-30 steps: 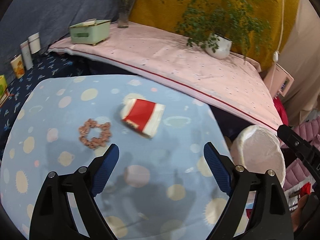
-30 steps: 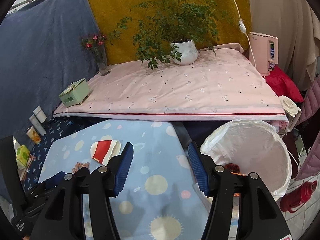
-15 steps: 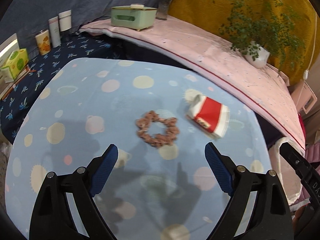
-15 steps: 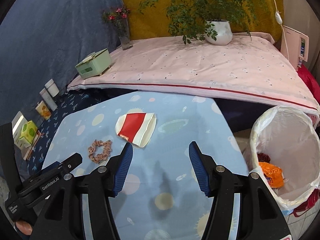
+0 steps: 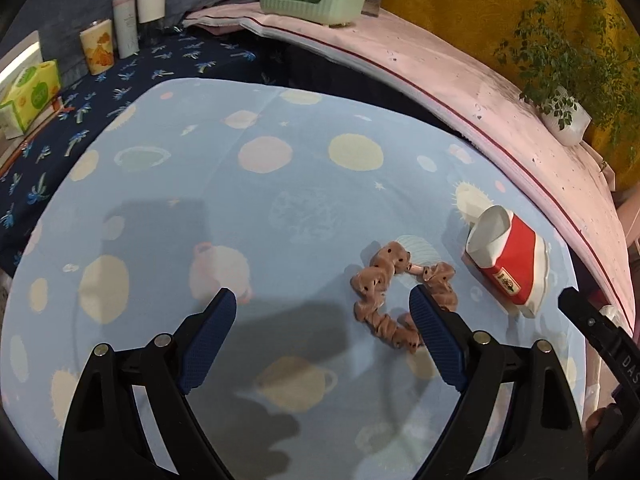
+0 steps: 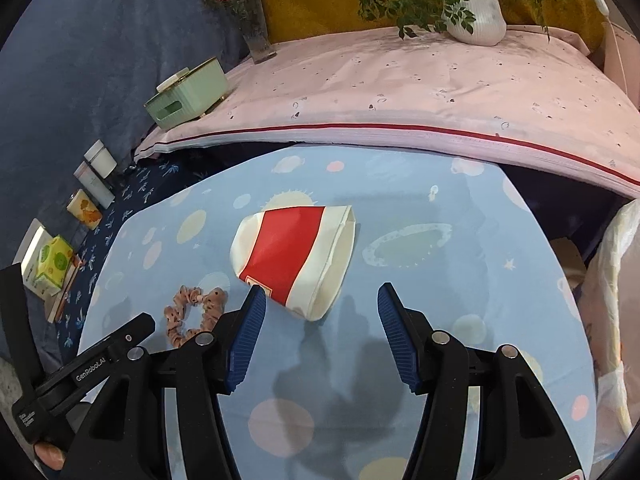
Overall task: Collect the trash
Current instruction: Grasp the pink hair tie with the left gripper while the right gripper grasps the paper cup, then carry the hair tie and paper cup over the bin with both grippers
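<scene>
1. Two grippers hover with fingers spread and nothing in them: the left gripper (image 5: 322, 300) and the right gripper (image 6: 322, 294).
2. Flattened and lying on its side, the red-and-white paper cup (image 6: 294, 254) rests on the surface (image 6: 460, 280), apart from a pink scrunchie (image 5: 394, 298).
3. At the right edge, a white-lined trash bin (image 6: 612, 280) is cut off, its contents unseen.
4. Behind, a pink-covered bed (image 6: 420, 92) carries a green tissue box (image 6: 186, 94) and a potted plant (image 6: 476, 18).
</scene>
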Tool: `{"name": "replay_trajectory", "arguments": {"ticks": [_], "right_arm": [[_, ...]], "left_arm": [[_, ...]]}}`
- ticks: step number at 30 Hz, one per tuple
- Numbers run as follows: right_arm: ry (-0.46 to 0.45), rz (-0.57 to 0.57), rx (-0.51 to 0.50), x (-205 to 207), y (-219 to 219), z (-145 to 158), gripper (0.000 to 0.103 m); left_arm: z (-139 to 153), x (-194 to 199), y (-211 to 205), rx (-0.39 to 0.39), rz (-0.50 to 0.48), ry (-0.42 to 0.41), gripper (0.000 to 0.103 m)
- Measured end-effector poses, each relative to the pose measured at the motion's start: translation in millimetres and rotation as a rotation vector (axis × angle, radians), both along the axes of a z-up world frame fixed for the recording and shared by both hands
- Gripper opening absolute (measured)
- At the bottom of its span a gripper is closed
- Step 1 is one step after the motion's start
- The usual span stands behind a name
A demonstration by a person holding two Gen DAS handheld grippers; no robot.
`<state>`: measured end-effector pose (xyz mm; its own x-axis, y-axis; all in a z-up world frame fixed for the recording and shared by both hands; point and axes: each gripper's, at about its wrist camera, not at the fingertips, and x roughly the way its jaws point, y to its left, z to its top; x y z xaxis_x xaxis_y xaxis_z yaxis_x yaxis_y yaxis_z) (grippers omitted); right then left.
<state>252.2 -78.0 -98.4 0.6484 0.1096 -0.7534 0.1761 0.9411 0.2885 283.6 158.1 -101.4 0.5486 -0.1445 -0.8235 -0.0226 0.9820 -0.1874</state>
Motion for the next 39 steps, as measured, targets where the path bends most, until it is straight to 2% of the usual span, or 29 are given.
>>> {"name": "replay_trajectory", "arguments": {"ticks": [5,7,10,12,13,14,15,16,22,32,39], "right_arm": [[0.027,0.015,0.038,21.4,0.1,-18.0,0.057],[0.029,0.024,0.044,26.3,3.1,-22.2,0.053],[0.029,0.052,0.052,30.2,9.8,-24.9,0.036],[0.029,0.067,0.055,30.7,13.8,-25.0,0.026],[0.028,0.072,0.059,30.4,15.3,-25.0,0.018],[0.027,0.076,0.065,30.0,16.1,-25.1,0.011],[0.026,0.079,0.070,28.6,16.8,-24.2,0.010],[0.022,0.079,0.070,27.4,17.3,-22.9,0.007],[-0.025,0.079,0.041,7.8,16.4,1.4,0.004],[-0.137,0.022,0.032,-43.0,-11.8,56.9,0.004],[-0.214,-0.043,0.025,-89.5,-48.3,90.5,0.004]], "left_arm": [[-14.2,15.0,-13.3,-0.010,-0.053,0.025,0.069],[-15.7,15.7,-18.3,-0.001,-0.067,0.017,0.064],[-16.0,16.8,-26.4,-0.003,-0.101,0.013,0.051],[-15.0,16.5,-30.0,0.002,-0.103,0.007,0.046],[-14.4,16.0,-31.3,0.006,-0.102,0.003,0.038],[-13.7,15.1,-32.7,0.007,-0.105,0.001,0.024],[-14.3,15.4,-33.7,-0.008,-0.118,0.014,0.014],[-15.2,15.4,-34.5,-0.025,-0.127,0.032,0.010],[0.9,-3.4,-43.4,-0.034,-0.148,-0.002,0.006],[64.5,-50.3,-72.8,-0.058,-0.215,-0.120,0.006],[105.3,-86.3,-107.4,-0.072,-0.286,-0.197,0.006]]}}
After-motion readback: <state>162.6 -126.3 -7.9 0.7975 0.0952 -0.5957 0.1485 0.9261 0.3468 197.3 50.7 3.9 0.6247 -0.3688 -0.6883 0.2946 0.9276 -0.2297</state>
